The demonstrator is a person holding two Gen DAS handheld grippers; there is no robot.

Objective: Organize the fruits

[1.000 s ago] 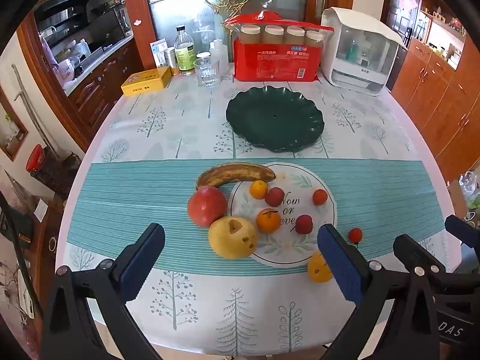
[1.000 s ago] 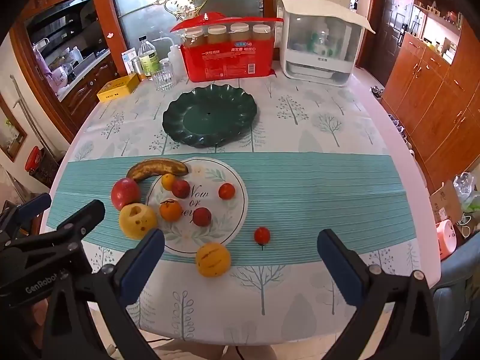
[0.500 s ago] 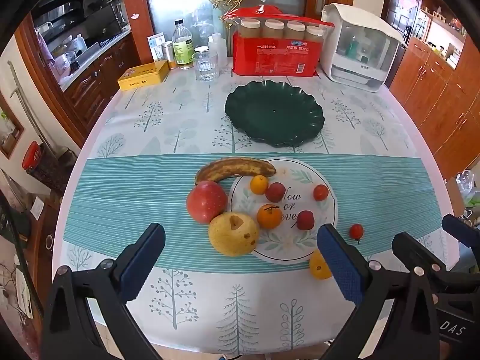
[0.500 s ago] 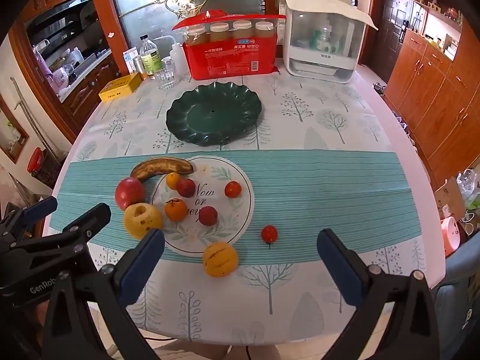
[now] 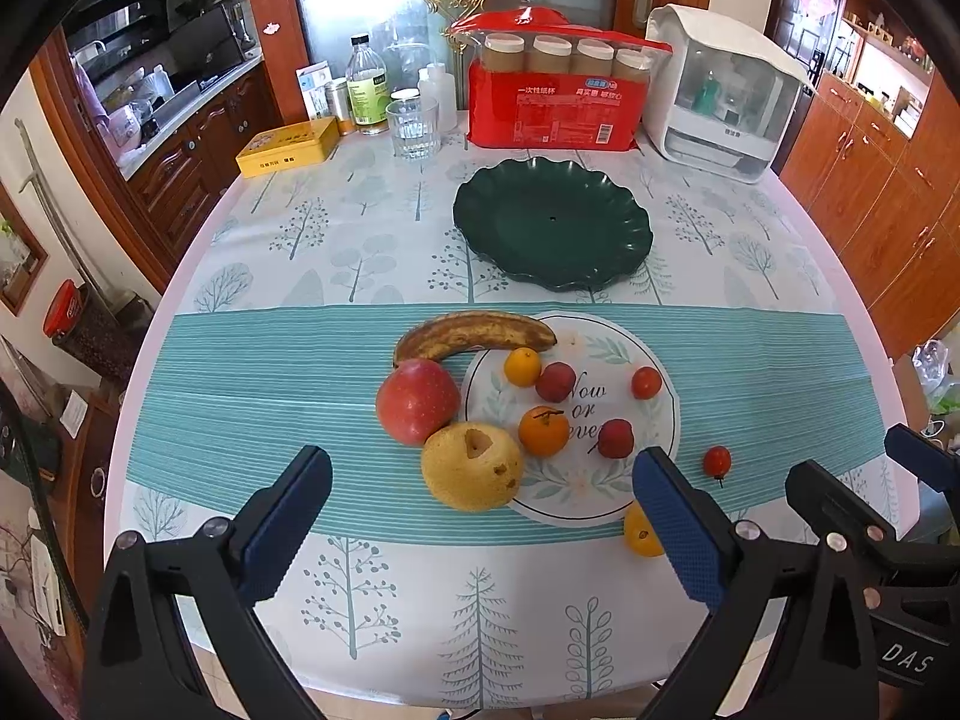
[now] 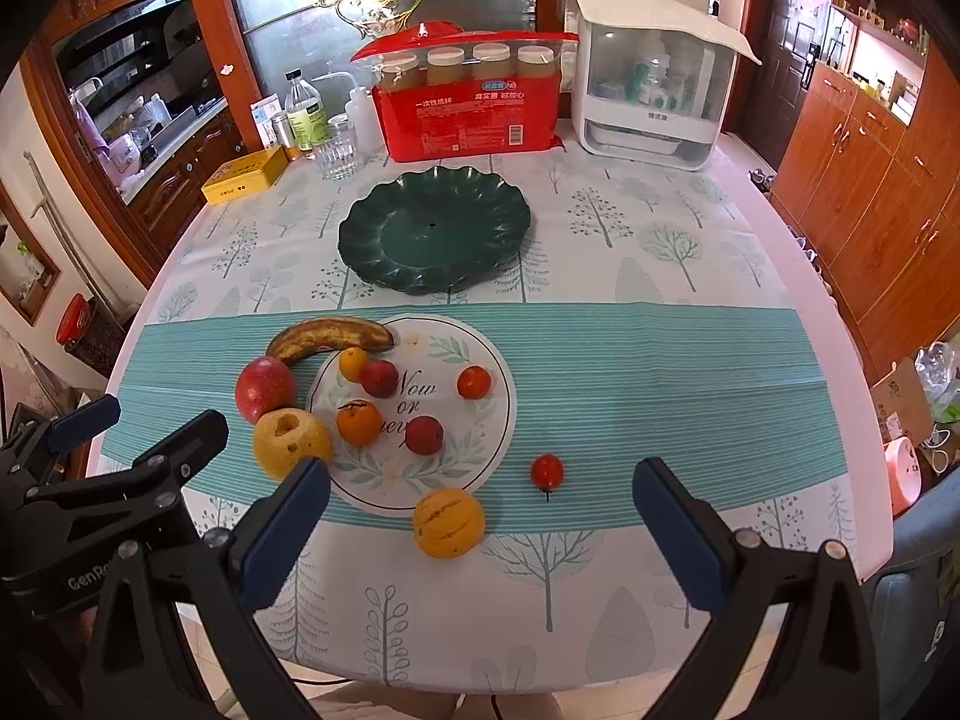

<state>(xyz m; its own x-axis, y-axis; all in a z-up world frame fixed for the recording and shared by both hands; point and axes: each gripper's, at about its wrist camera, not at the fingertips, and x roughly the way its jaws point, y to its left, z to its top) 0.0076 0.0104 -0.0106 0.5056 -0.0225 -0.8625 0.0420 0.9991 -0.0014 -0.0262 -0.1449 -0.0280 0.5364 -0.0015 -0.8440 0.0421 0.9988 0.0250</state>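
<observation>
Left gripper (image 5: 480,516): jaws spread wide, holding nothing, above the near edge of the worktop (image 5: 384,594).
Right gripper (image 6: 480,516): jaws spread wide, holding nothing, above the near edge, to the right of the left gripper.
Pear (image 5: 471,465): just ahead of the left jaws, between them, touching the apple (image 5: 417,401).
Banana (image 5: 474,334): beyond the apple, further ahead of the left jaws.
Small fruits: an orange (image 5: 543,431), a kumquat (image 5: 522,366), two plums (image 5: 555,381) and a tomato (image 5: 646,382) lie ahead of the left jaws on the round print.
Melon (image 6: 448,521): yellow, just ahead of the right jaws, between them, nearer the left one.
Stray tomato (image 6: 546,471): just beyond the melon, between the right jaws.
Plate (image 6: 384,240): green, bare, well ahead of both jaws, beyond the fruit.
Far edge: red pack (image 6: 474,114), white box (image 6: 654,78), glass (image 6: 339,147), yellow tin (image 6: 245,175).
</observation>
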